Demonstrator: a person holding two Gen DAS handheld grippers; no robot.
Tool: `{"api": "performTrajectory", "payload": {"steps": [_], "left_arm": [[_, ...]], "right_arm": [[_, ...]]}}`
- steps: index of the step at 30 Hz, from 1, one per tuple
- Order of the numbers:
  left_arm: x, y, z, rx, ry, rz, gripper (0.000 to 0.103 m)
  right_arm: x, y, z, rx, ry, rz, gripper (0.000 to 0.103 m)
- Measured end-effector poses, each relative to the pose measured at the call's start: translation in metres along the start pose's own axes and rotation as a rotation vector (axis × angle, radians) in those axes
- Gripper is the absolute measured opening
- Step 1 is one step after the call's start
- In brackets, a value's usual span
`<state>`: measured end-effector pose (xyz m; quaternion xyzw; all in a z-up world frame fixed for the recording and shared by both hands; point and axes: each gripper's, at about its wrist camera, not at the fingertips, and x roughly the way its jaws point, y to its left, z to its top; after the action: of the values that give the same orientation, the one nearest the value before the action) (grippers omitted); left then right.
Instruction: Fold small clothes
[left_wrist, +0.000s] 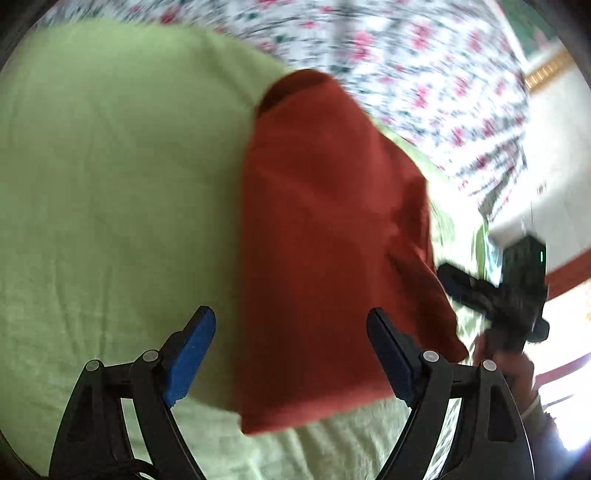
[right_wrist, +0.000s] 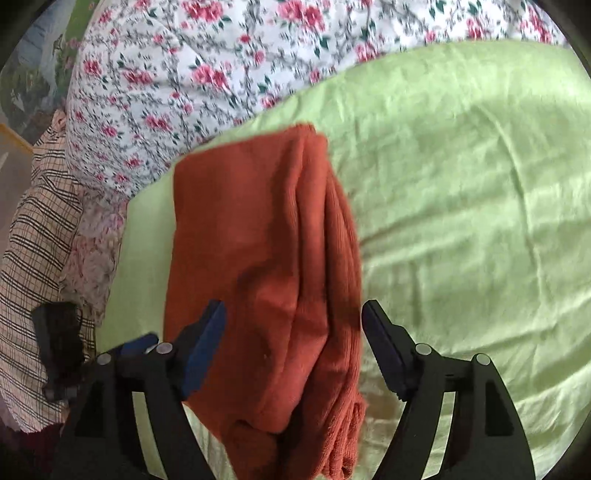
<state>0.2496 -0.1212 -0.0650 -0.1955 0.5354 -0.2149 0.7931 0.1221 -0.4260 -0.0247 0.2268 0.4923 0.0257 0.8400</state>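
A rust-red knit garment (left_wrist: 325, 236) lies folded into a long strip on a light green sheet (left_wrist: 110, 184). My left gripper (left_wrist: 291, 325) is open and hovers above the garment's near end, holding nothing. In the right wrist view the same garment (right_wrist: 258, 258) shows stacked folds along its right side. My right gripper (right_wrist: 293, 319) is open above its near part, holding nothing. The right gripper also shows in the left wrist view (left_wrist: 495, 291), at the garment's right edge. The left gripper shows at the lower left of the right wrist view (right_wrist: 59, 343).
A white quilt with pink flowers (right_wrist: 207, 74) lies beyond the green sheet (right_wrist: 461, 184). A checked shirt and a pale floral cloth (right_wrist: 40, 236) are heaped left of the sheet. A white wall with a red skirting (left_wrist: 561, 206) is at the right.
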Motion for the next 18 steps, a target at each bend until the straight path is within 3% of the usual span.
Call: {"api": "performTrajectory", "payload": {"steps": [5,7,8,9,10,11,15,18], "left_arm": [[0.029,0.01,0.003,-0.034,0.054,-0.036,0.084],[0.053,-0.003,0.002,-0.046,0.077,-0.074,0.082],[0.062,-0.005,0.004,-0.048,0.086,-0.1,0.073],[0.069,-0.006,0.005,-0.044,0.101,-0.133,0.058],[0.077,-0.008,0.005,-0.043,0.128,-0.147,0.038],[0.078,-0.011,0.006,-0.037,0.124,-0.136,0.028],[0.031,-0.017,-0.001,0.007,0.032,-0.193,0.021],[-0.019,-0.008,-0.017,0.031,-0.026,-0.197,0.021]], "right_arm": [[0.016,-0.008,-0.003,0.024,0.039,0.023,0.076],[0.027,-0.012,-0.003,0.038,0.073,0.037,0.076],[0.032,-0.014,-0.003,0.044,0.09,0.033,0.069],[0.036,-0.014,-0.002,0.05,0.095,0.026,0.062],[0.04,-0.015,-0.001,0.063,0.101,0.035,0.04],[0.044,-0.016,0.0,0.08,0.118,0.051,0.032],[0.039,0.005,-0.004,0.062,0.1,0.071,0.025],[0.028,0.032,-0.015,0.05,0.083,0.182,0.024]]}}
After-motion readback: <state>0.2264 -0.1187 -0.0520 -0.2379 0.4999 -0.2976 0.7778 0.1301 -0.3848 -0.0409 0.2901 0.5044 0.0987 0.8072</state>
